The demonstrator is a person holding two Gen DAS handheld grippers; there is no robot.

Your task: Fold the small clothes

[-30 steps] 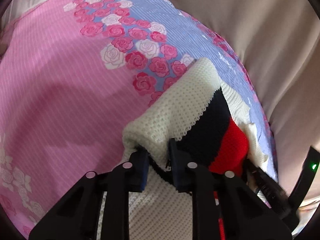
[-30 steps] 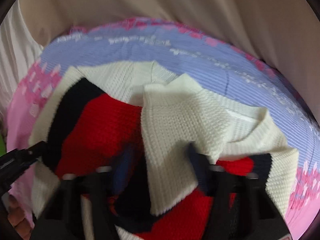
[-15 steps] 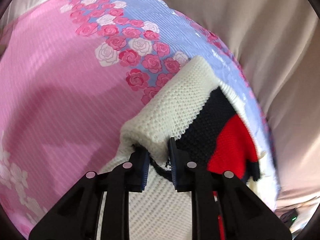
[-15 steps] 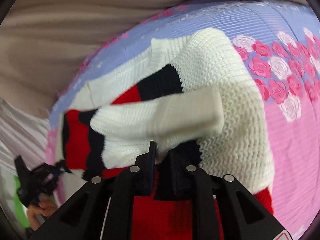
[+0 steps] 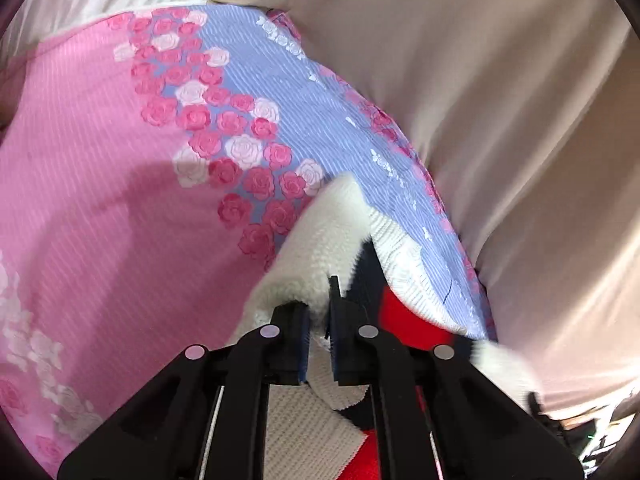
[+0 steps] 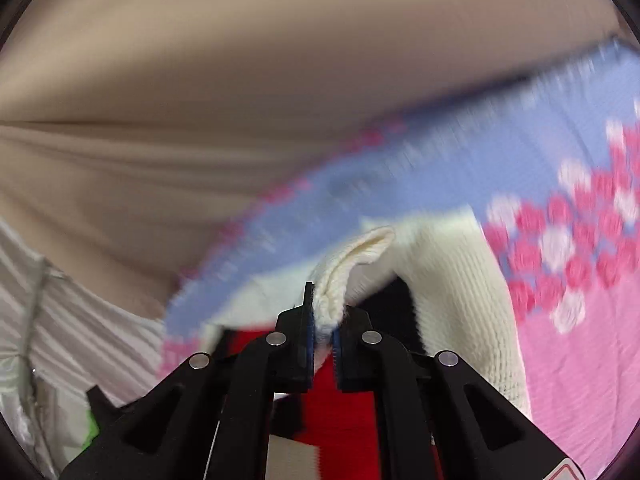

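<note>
A small knitted sweater (image 5: 320, 240), cream with navy and red blocks, lies on a pink and lilac rose-print sheet (image 5: 100, 220). My left gripper (image 5: 319, 320) is shut on a cream fold of the sweater and holds it raised. In the right wrist view my right gripper (image 6: 324, 320) is shut on a cream ribbed edge of the sweater (image 6: 452, 280), lifted above the red and navy part. The rest of the sweater is hidden under the grippers.
A beige cloth (image 5: 500, 120) bounds the sheet at the back and right; it also shows in the right wrist view (image 6: 240, 80). White pleated fabric (image 6: 60, 320) lies at the left of the right wrist view. The sheet's pink area spreads left.
My right gripper closed on the cream edge and swung it across the sweater. My left gripper kept its hold and shifted slightly; the fold now covers more of the navy and red.
</note>
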